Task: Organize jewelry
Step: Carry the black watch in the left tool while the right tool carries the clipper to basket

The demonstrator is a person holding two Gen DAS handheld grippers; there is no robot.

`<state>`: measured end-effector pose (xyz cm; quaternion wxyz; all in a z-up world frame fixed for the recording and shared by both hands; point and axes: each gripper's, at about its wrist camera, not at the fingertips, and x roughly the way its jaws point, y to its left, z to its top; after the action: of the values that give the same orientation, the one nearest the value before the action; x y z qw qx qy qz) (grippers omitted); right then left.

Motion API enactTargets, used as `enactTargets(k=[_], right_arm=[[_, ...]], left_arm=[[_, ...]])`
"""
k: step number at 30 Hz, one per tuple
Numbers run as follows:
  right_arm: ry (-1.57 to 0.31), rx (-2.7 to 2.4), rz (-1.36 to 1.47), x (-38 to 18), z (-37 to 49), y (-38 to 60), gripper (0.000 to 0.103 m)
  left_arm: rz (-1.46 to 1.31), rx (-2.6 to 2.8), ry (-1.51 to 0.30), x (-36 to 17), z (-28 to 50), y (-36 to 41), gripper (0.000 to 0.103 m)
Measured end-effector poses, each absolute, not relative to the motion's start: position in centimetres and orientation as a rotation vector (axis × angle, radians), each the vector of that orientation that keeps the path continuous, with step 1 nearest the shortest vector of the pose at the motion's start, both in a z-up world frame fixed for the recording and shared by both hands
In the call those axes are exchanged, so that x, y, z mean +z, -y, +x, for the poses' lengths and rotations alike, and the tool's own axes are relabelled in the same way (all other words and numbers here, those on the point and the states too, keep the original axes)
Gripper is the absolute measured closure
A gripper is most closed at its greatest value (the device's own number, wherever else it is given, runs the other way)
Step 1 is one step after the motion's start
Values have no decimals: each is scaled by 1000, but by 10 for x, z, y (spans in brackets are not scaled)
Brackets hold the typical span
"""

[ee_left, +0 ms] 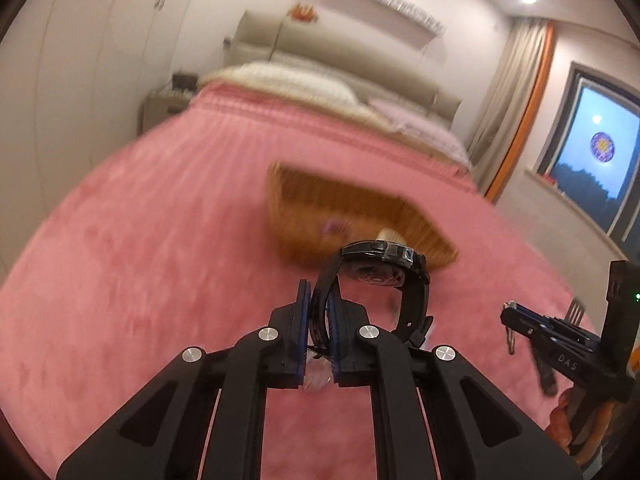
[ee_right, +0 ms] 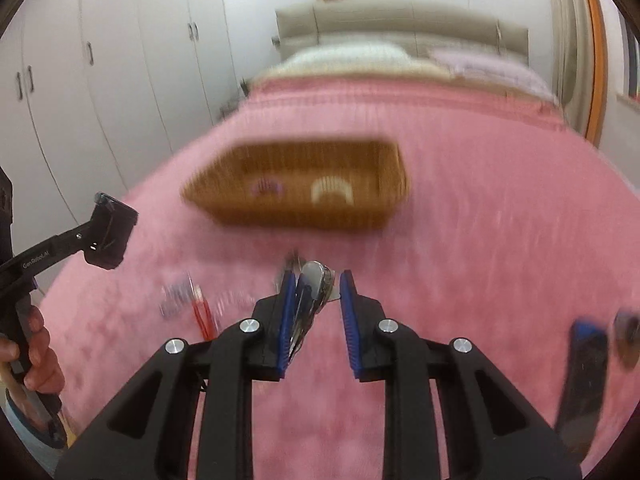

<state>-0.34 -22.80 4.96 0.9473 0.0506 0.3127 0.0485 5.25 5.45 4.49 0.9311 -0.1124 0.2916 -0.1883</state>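
Your left claw (ee_left: pixel 319 304) is clamped on the strap of one black wristwatch (ee_left: pixel 380 276), lifted clear of the pink bed cover (ee_left: pixel 160 240), with the wicker basket (ee_left: pixel 360 216) just beyond it. Your right claw (ee_right: pixel 316 296) has a gap between its pads; a silvery metal clip-like piece (ee_right: pixel 314 288) sits against the left pad, and you cannot tell from this blurred view whether it is really gripped. In the left wrist view that claw looks nearly shut with something thin hanging from its tip.

Progress: roughly midway, judging by the layout. Two items already lie in the basket (ee_right: pixel 304 184): one purple ring-shaped piece (ee_right: pixel 266 188) on the left and one white curved piece (ee_right: pixel 332 192) to its right. Two more are in your claws.

Left on the bed, near left of the right claw: one red thin piece (ee_right: pixel 202 316) and a blurred cluster of small silvery bits (ee_right: pixel 176 298), count unreadable. On the near right: one dark blue-edged long object (ee_right: pixel 584 364) and one round dark thing (ee_right: pixel 628 336), both too smeared to name.

Baskets: one. Watches: one.
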Motion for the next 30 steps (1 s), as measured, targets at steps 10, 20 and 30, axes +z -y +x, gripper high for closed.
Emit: enactTargets(k=[10,20,30], right_arm=[[-587,137,116,105,108,230,83],[-800,129,157,37,213,238,83],[-901,131,178,1,232,239,82]], left_arm=[[-245,-386,-555,89,149,3,96],[-202,-317,-741,19,226,43,96],[-201,-319,-784,3,231,38,79]])
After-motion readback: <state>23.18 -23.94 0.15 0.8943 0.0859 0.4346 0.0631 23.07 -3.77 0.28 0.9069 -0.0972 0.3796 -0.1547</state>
